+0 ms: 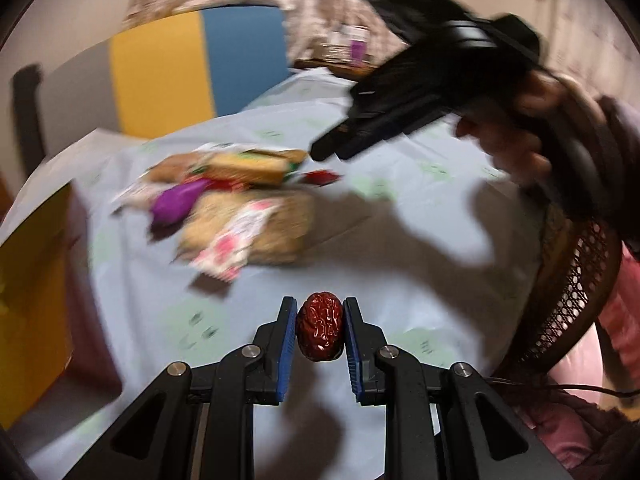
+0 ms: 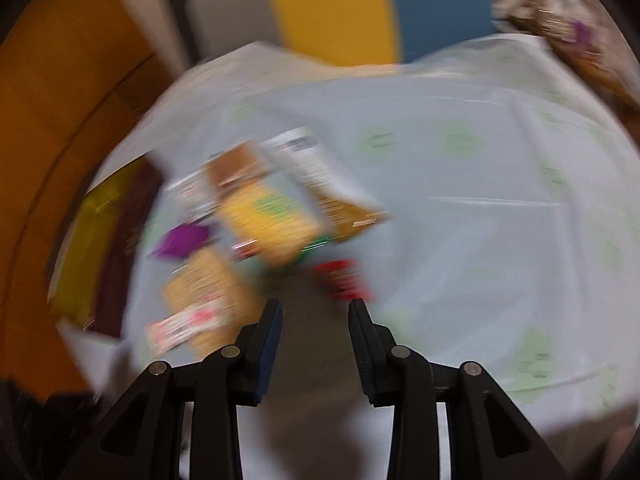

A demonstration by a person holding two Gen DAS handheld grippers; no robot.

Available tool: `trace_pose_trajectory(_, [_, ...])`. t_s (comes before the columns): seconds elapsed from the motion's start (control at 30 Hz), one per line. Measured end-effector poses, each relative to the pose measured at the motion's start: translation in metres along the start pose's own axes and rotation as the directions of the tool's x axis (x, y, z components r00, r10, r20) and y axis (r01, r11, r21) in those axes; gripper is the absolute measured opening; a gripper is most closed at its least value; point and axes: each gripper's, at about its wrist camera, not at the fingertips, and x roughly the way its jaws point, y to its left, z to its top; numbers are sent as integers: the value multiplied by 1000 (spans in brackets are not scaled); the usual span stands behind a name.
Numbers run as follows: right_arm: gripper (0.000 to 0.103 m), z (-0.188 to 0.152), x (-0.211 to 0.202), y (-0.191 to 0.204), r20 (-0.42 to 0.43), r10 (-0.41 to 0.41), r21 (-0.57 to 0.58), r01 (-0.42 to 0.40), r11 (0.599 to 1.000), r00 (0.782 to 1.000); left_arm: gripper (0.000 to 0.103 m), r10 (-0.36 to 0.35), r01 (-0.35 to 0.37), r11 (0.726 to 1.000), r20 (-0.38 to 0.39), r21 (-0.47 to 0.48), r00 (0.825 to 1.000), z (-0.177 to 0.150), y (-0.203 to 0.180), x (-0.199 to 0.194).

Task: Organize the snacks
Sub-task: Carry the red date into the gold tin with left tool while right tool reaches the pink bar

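Jujube clamped upright in left claw; snack pile lies ahead-left, nearer right claw (parted, empty).

I see a glossy, wrinkled red date between my left tool's ribbed blue pads. A smooth, creased plastic-looking cloth covers the tabletop. The snack packets look shiny; the tool arms are matt black.

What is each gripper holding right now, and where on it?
Left gripper pinches a wrinkled dark-red dried date by its sides; right gripper holds nothing.
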Motion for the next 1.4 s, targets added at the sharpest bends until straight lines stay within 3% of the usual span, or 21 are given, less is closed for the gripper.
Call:
trace_pose_trajectory(0.07, [35,-6,7,19,-52,110,-25,-111,994,993,23,25,-25,999,6,-33,1000,-4,10,-3])
trace_pose_trajectory(0.23, [35,-17,28,59,-101,205,29,-203,979,974,23,56,-54,995,17,-85,998,-15,23,-9])
trace_pose_trajectory(0.37, [39,-11,46,69,-78,170,116,-161,980,982,23,63,-59,993,27,-106,998,-23,28,-14])
trace_pose_trajectory(0.47, [39,-9,59,70,-80,69,160,-56,986,994,23,65,-61,990,24,-131,998,-28,33,-13])
trace_pose_trajectory(0.6, [35,-7,59,84,-48,-43,114,48,992,998,23,60,-56,986,18,-156,998,-34,34,-13])
trace_pose_trajectory(0.67, [26,-10,58,91,-35,-102,47,103,994,994,23,60,-54,986,33,-158,998,-34,34,-18])
trace_pose_trajectory(0.77, [22,-16,58,96,-35,-119,-24,118,993,992,23,63,-52,985,62,-163,996,-31,35,-29])
trace_pose_trajectory(0.97, [22,-21,57,88,-20,-94,-30,93,995,995,23,61,-26,973,146,-229,987,-13,53,-63])
trace_pose_trajectory(1.13, [22,-24,55,84,-9,-68,-26,68,997,998,23,128,-53,927,181,-370,975,10,101,-88])
trace_pose_trajectory(1.27, [22,-23,57,86,0,-62,-35,62,997,998,23,193,-98,853,134,-512,972,25,158,-84])
trace_pose_trajectory(1.4, [22,-24,56,85,5,-62,-44,63,997,998,23,205,-126,771,56,-624,977,36,213,-65])
